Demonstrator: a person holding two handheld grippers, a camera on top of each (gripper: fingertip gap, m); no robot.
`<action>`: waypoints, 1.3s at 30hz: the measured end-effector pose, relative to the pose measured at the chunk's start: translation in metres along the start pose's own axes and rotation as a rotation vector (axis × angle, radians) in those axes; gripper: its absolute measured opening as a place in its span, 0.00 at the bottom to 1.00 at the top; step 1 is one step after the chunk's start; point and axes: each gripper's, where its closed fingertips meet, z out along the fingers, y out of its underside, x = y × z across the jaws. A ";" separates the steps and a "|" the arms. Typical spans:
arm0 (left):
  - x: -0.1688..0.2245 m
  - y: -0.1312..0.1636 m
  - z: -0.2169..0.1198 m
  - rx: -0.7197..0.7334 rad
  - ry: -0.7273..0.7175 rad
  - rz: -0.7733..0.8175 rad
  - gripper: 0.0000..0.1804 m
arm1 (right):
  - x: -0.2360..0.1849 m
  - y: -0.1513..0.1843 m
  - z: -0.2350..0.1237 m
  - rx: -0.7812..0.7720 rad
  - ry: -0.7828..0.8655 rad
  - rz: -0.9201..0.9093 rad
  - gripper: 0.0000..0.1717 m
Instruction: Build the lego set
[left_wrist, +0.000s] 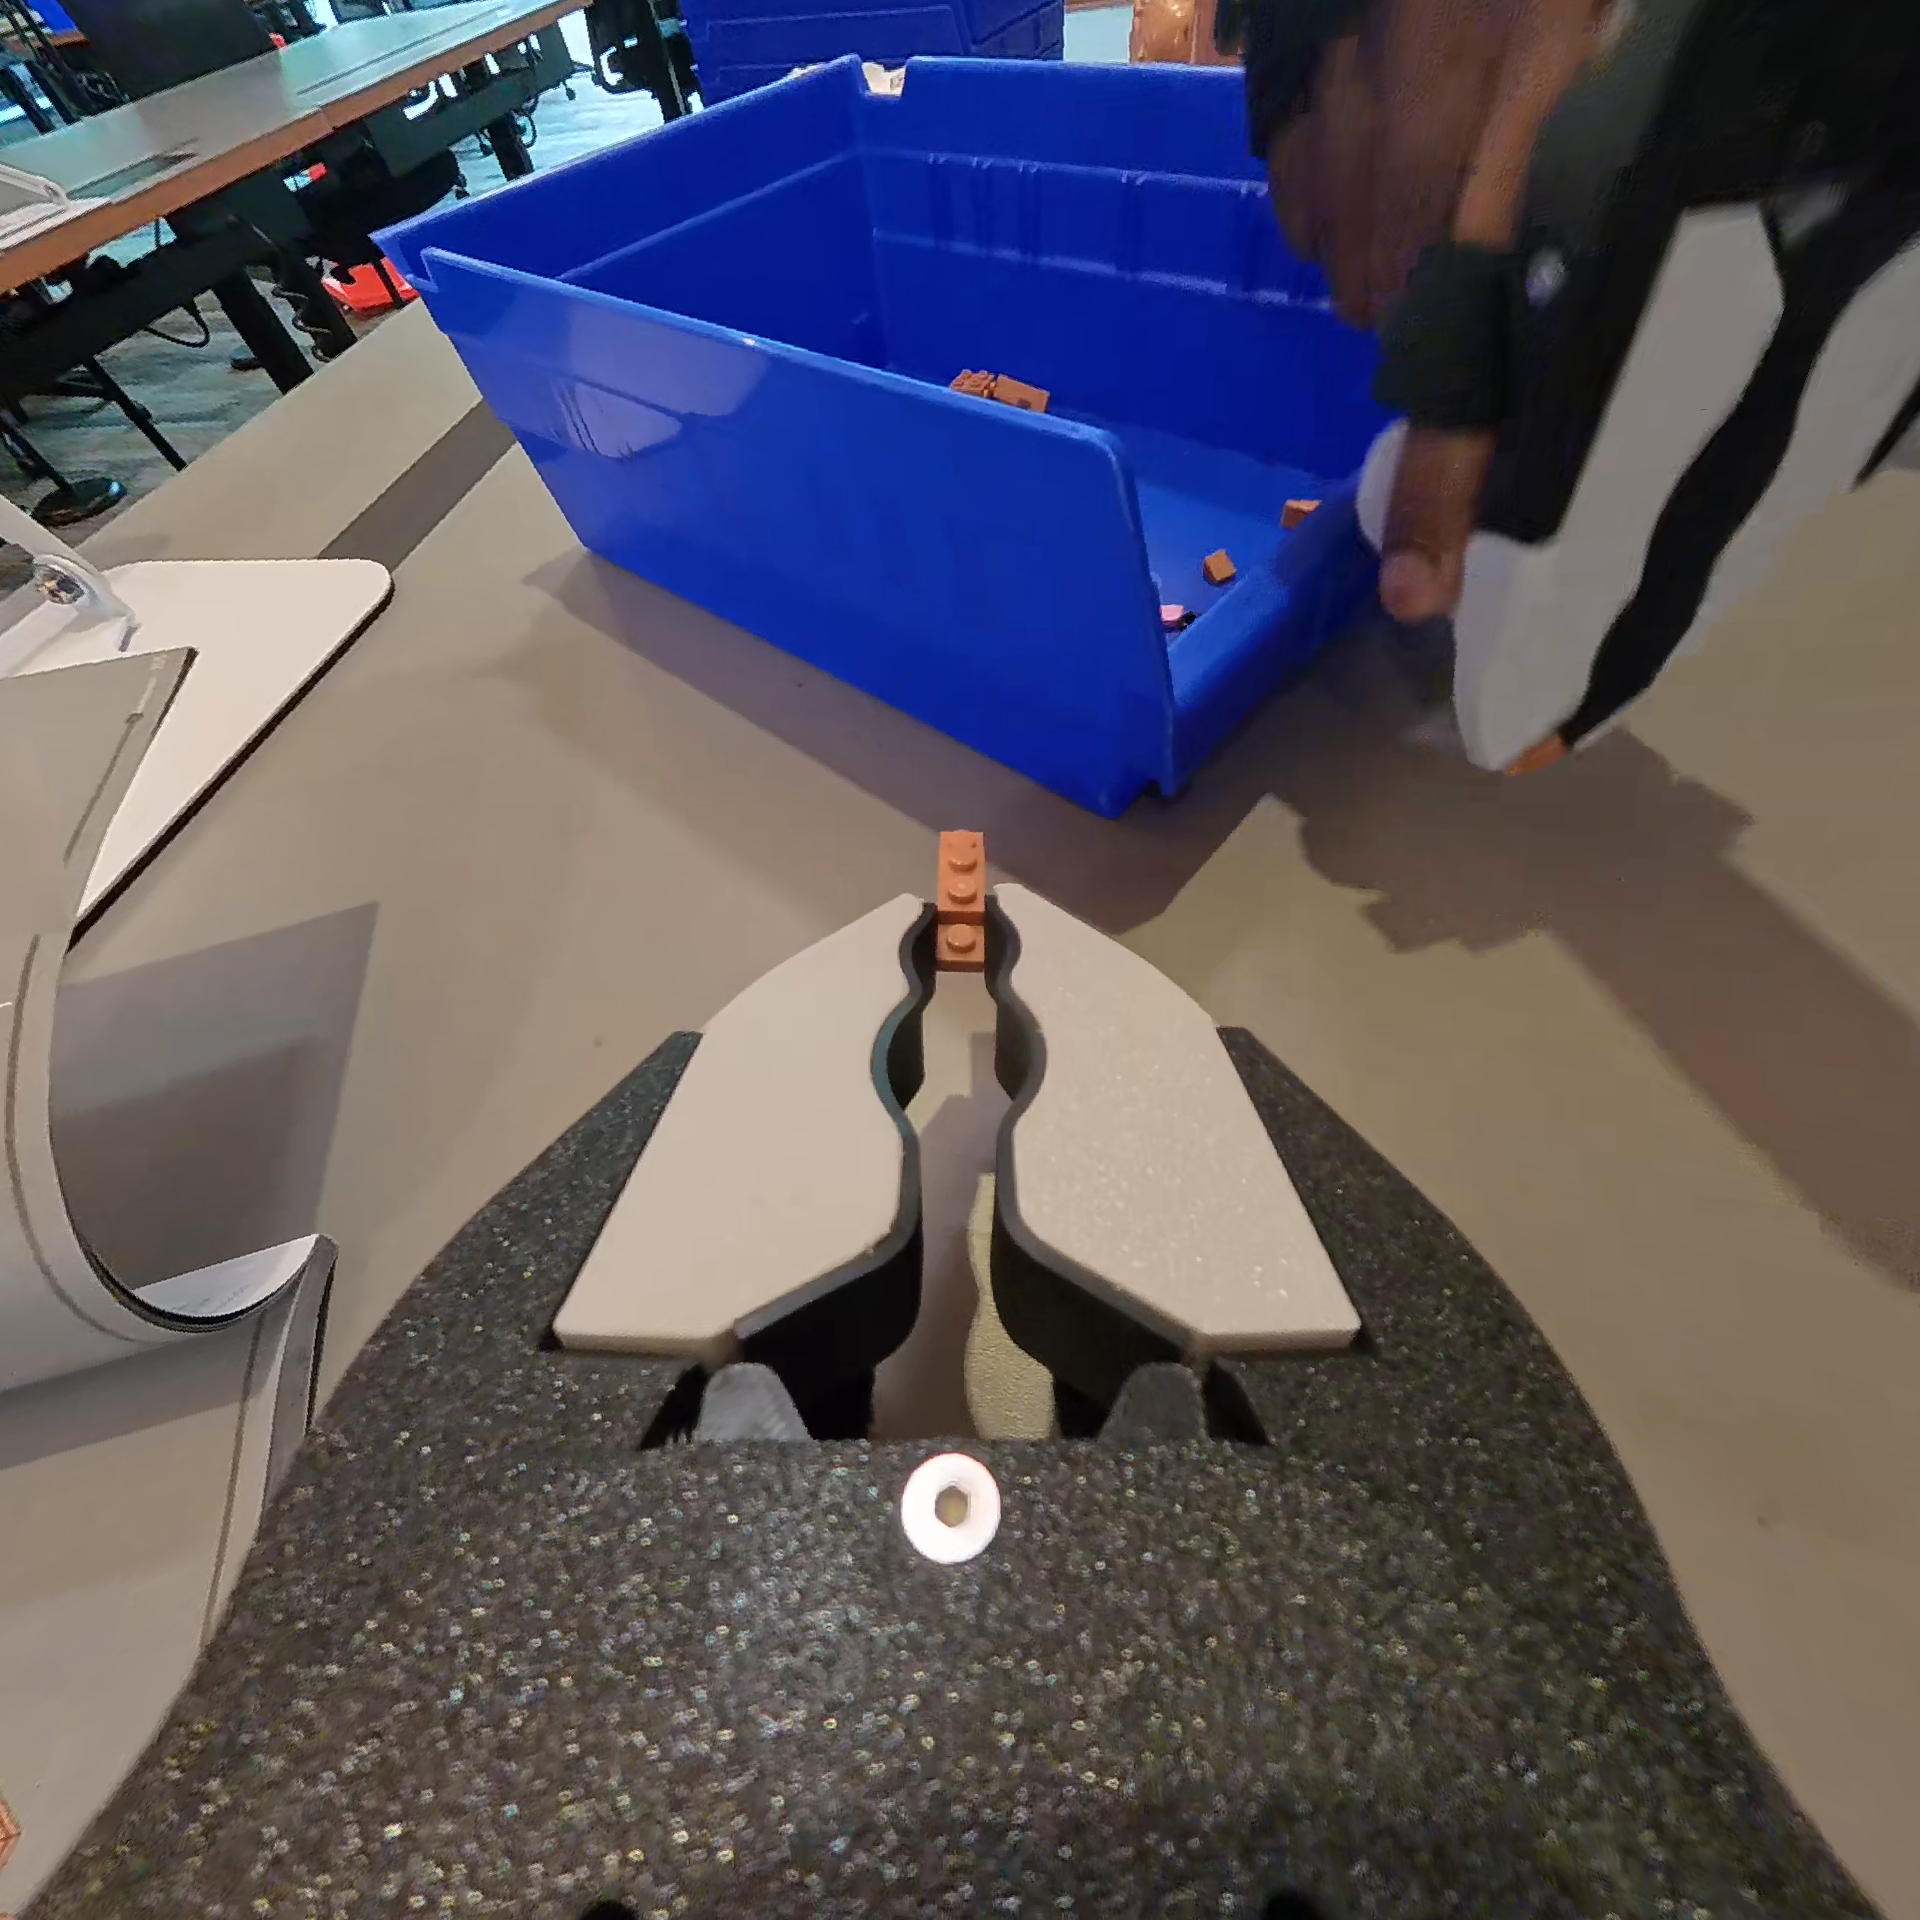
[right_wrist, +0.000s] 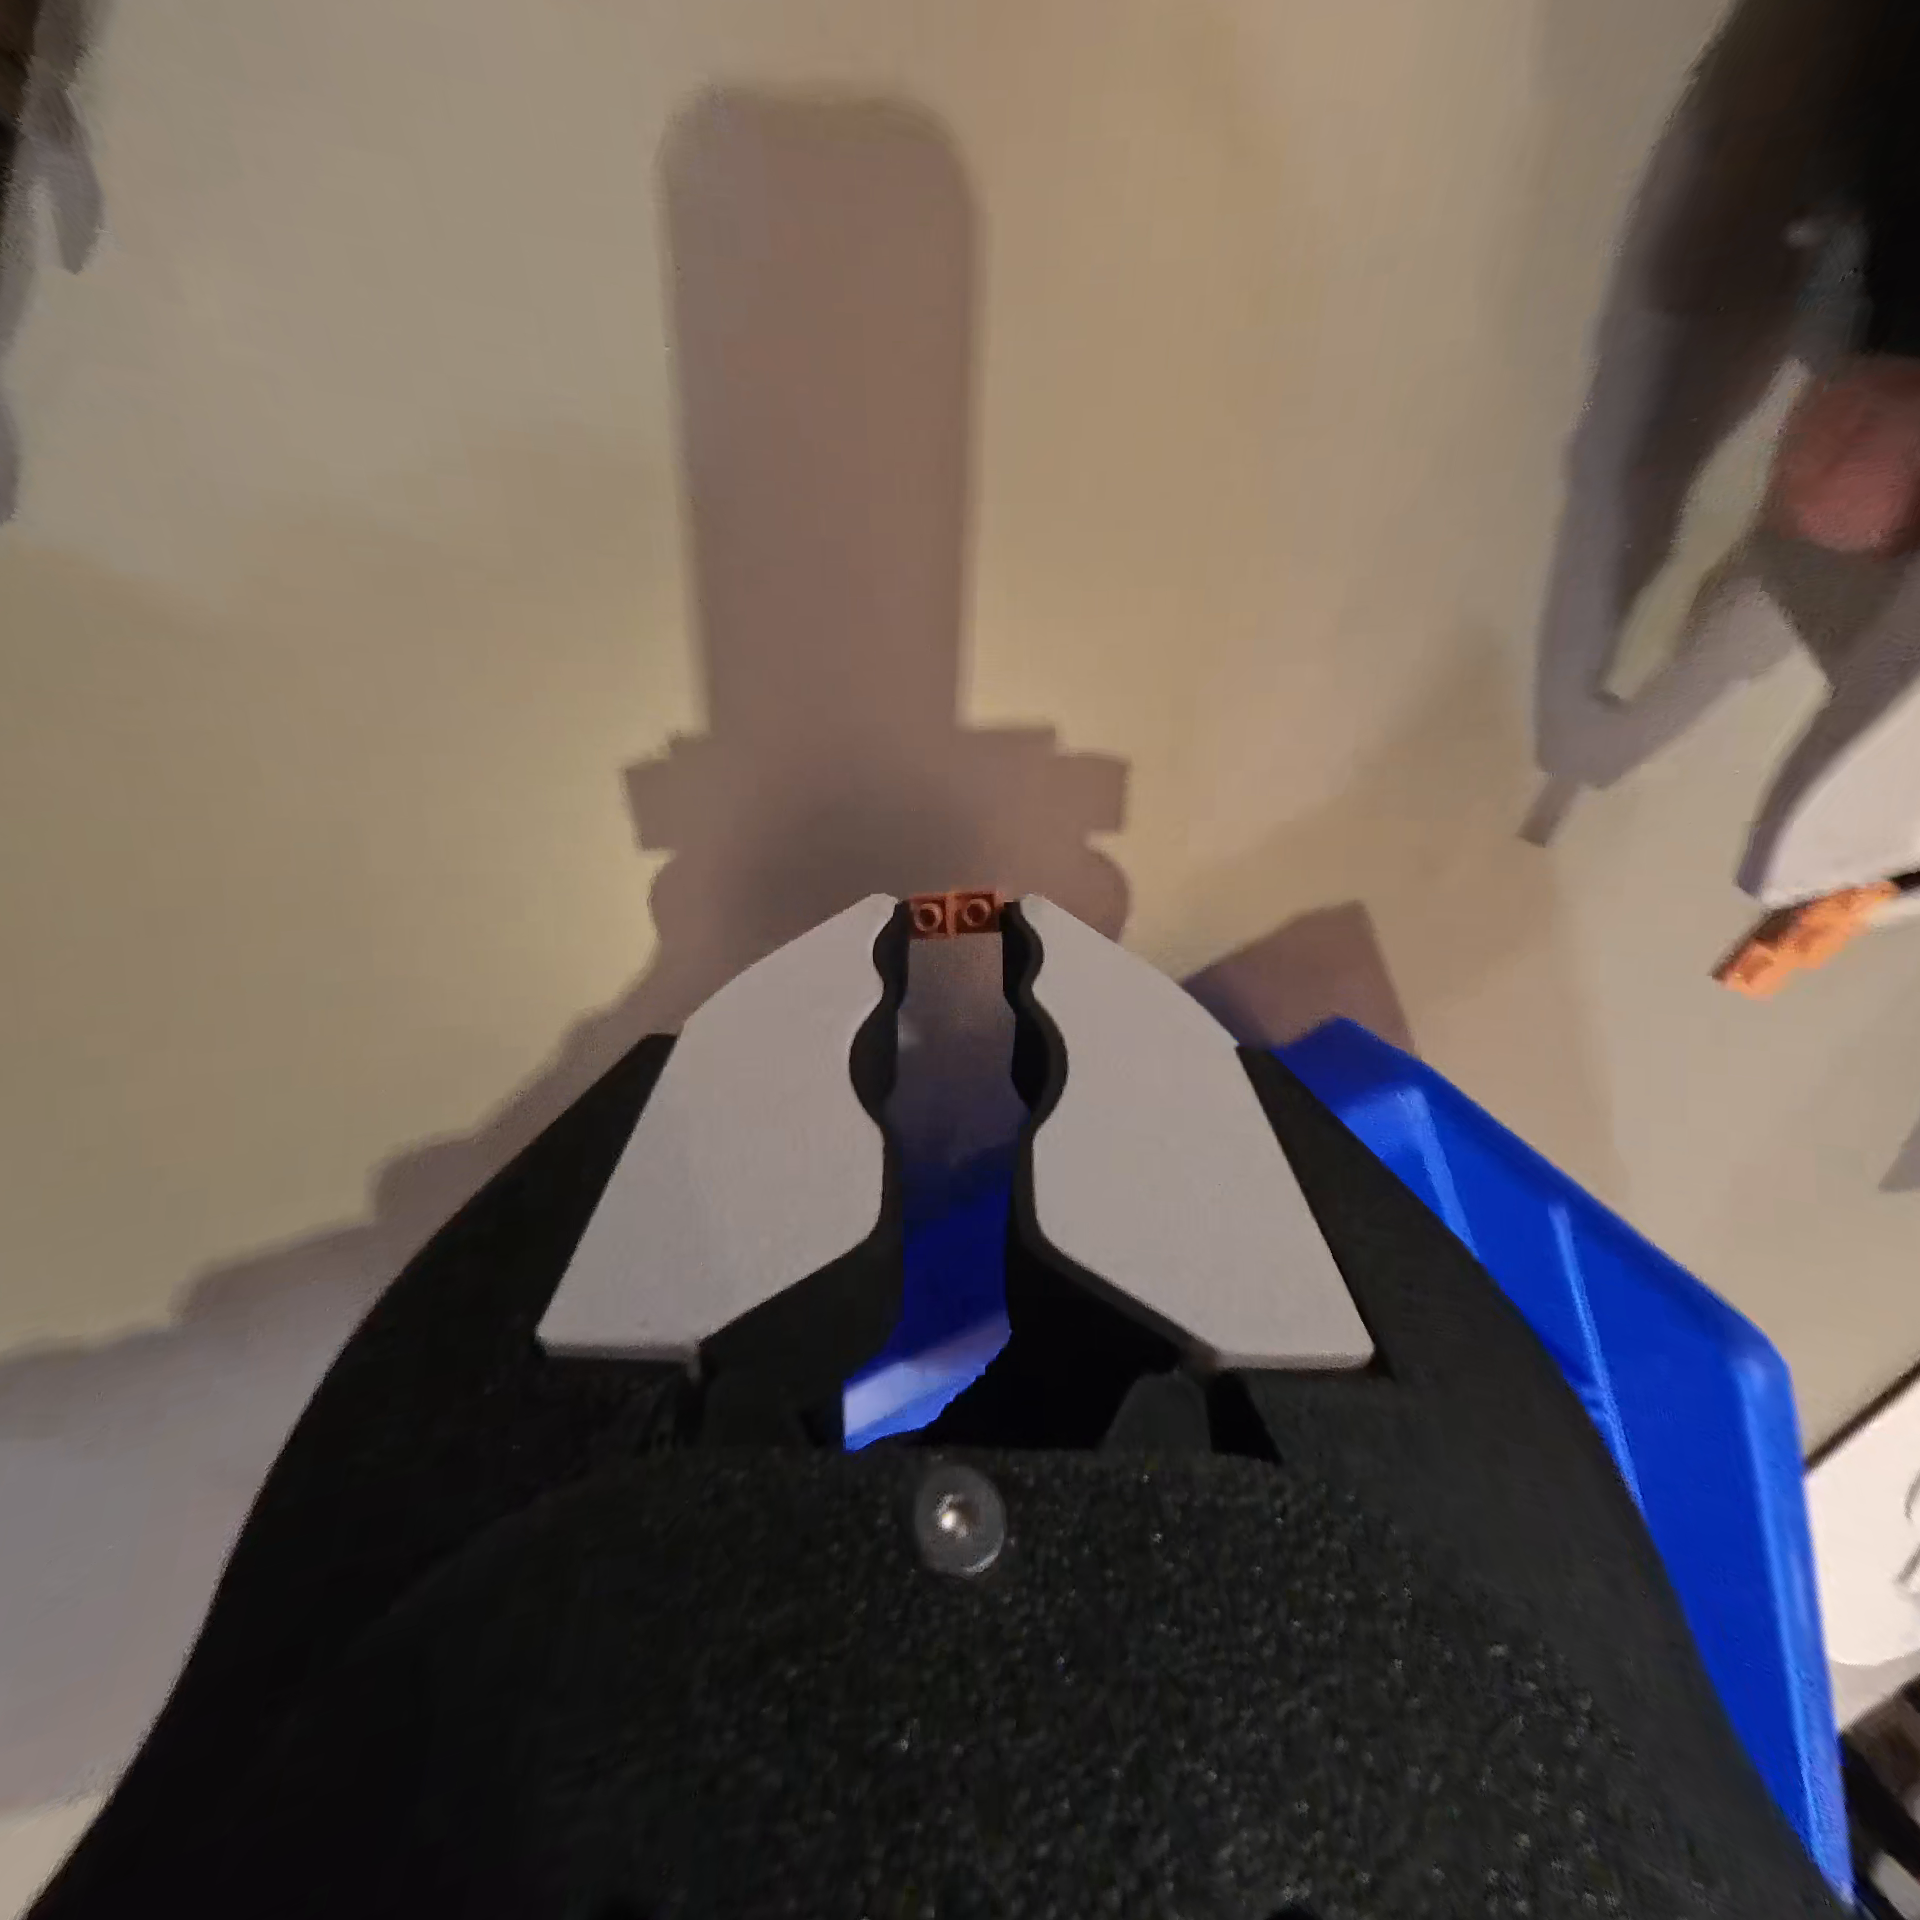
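Clamping a brown studded brick stack (left_wrist: 961, 904) at its tips above the grey surface (left_wrist: 623, 883), left tool (left_wrist: 961, 920) has a blue bin (left_wrist: 831, 499) of loose bricks just ahead, while right tool (right_wrist: 956, 916), beside that bin, pinches a two-stud brown brick (right_wrist: 956, 914).

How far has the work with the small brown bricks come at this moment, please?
Done: the left gripper has its fingers pressed on a narrow stack of brown bricks; the right gripper pinches a two-stud brown brick above the table. In hand: both pieces are held apart, not joined. Left: more brown bricks lie in the blue bin.
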 end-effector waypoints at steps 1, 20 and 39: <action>0.000 0.000 0.000 0.001 0.000 -0.002 0.04 | -0.001 0.000 0.006 -0.022 0.007 -0.011 0.10; -0.002 -0.002 -0.002 0.015 0.006 -0.023 0.04 | 0.054 0.079 -0.047 0.194 0.011 0.081 0.11; -0.002 -0.003 -0.003 0.027 0.009 -0.031 0.04 | 0.058 0.062 0.013 0.341 -0.162 0.001 0.07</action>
